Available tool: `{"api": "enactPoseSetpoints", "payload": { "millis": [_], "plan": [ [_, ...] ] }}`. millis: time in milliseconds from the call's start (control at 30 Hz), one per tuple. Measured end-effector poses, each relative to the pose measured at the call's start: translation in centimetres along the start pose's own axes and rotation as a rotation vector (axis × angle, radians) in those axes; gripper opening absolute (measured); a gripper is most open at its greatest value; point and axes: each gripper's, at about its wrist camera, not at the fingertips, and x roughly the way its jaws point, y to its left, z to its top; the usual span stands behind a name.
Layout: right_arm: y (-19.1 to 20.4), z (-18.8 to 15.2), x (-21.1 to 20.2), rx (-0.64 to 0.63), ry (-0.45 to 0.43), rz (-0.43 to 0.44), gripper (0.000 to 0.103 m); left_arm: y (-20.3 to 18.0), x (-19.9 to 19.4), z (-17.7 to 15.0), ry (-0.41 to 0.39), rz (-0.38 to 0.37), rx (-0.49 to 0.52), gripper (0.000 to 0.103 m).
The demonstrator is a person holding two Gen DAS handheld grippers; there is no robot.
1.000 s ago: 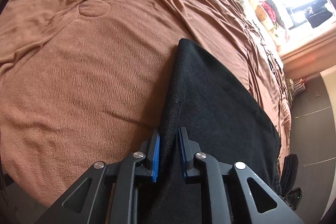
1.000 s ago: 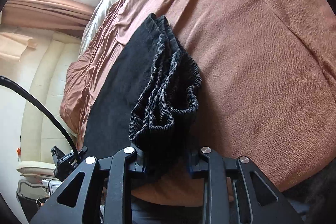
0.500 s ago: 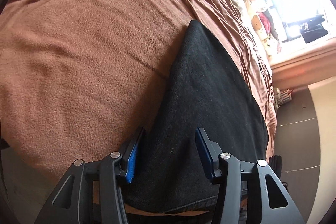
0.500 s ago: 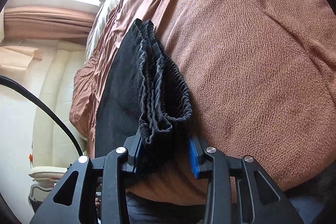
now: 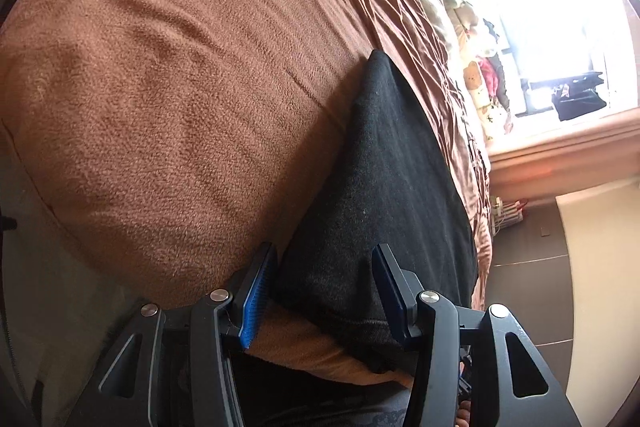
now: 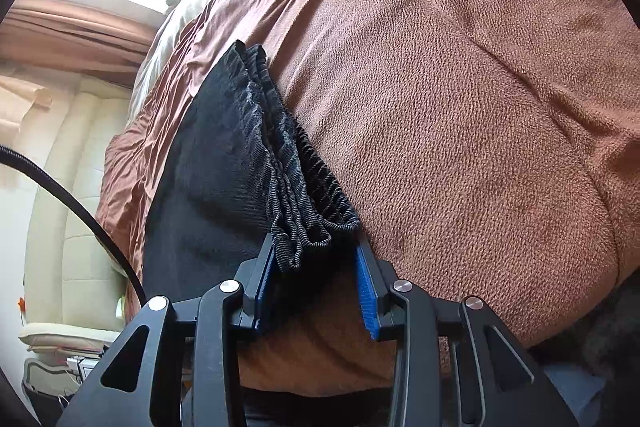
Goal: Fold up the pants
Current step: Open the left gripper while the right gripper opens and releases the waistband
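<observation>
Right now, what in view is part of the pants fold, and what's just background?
Job:
- black pants, folded on the brown blanket
- left gripper, jaws apart
- right gripper, jaws around the elastic waistband

Background:
- stuffed toys
- cream sofa
- black cable

Left tool (image 5: 322,291) and right tool (image 6: 316,287) both angled downward, jaws apart.

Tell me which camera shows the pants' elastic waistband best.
Right wrist view: the ribbed waistband of the black pants lies bunched just ahead of the right gripper. The left wrist view shows only the pants' smooth folded cloth, no waistband.
</observation>
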Motion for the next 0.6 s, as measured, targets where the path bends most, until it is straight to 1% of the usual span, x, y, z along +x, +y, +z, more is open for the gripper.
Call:
{"api": "enactPoseSetpoints", "payload": {
  "millis": [100,200,267,300,333,433,600],
  "plan": [
    [0.5,0.0,-0.2,-0.005,-0.006,-0.010,0.032,0.0,-0.1,-0.8,0.003,-0.019,0.019,0.056],
    [0.8,-0.2,-0.6,-0.009,-0.013,-0.010,0.032,0.2,-0.2,-0.8,-0.007,-0.036,0.024,0.059],
    [0.6,-0.2,-1.1,-0.012,-0.028,0.011,0.033,-0.1,0.0,-0.6,-0.015,-0.041,0.032,0.061],
    [0.8,-0.3,-1.4,-0.015,-0.045,0.027,0.033,-0.2,0.2,-0.5,-0.017,-0.051,0.038,0.064],
    [0.8,-0.6,-1.9,-0.019,-0.067,0.047,0.035,-0.3,0.5,-0.4,-0.017,-0.066,0.039,0.066],
    [1.0,-1.4,-3.2,-0.029,-0.105,0.069,0.035,-0.1,0.9,-0.2,-0.032,-0.087,0.019,0.066],
    [2.9,-2.6,-4.9,-0.118,-0.153,0.046,0.035,0.3,0.7,-0.6,-0.061,-0.127,-0.021,0.066]
  ]
}}
